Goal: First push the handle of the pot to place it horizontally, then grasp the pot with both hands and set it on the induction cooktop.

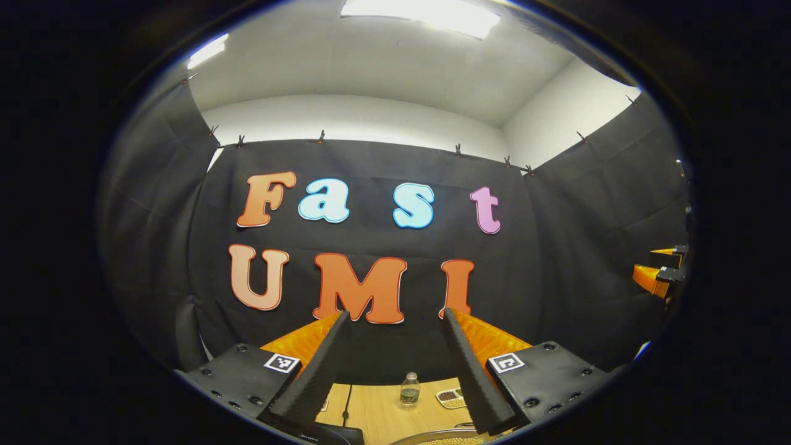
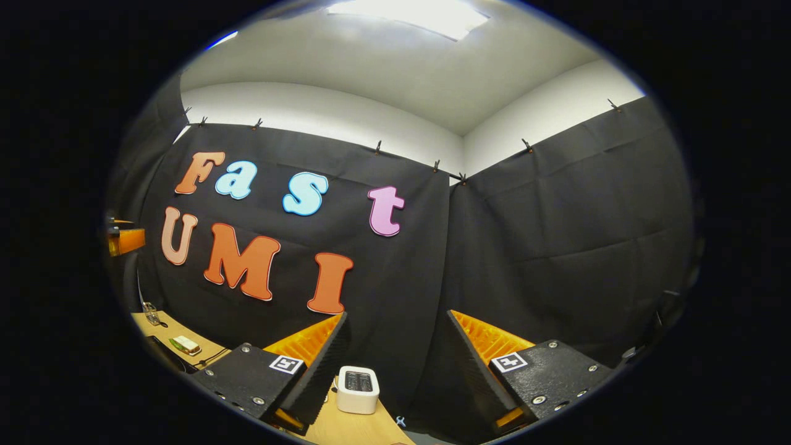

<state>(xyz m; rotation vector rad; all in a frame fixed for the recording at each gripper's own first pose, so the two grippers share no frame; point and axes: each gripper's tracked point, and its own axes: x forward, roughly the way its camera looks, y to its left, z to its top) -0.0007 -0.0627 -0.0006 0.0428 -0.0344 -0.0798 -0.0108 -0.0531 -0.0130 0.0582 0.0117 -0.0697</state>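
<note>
- Grippers both point up at the booth's cloth wall, above the light wooden table (image 1: 377,411).
- Left gripper (image 1: 395,321): fingers spread wide, holding nothing. A small clear glass bottle (image 1: 409,389) stands between them near the table's far edge.
- Curved metal rim (image 1: 432,437), probably the pot, lies directly below this gripper; handle hidden.
- Right gripper (image 2: 395,324): also wide apart, empty, above a white toaster (image 2: 358,389).

A small clear bottle (image 1: 409,389) stands upright on the wooden counter (image 1: 377,411), with a shallow dish of dark and pale bits (image 1: 451,398) near it on one side. In the right gripper view, a white toaster (image 2: 357,389) sits on the counter, and a small green-and-white object (image 2: 185,345) lies well apart from it.
</note>
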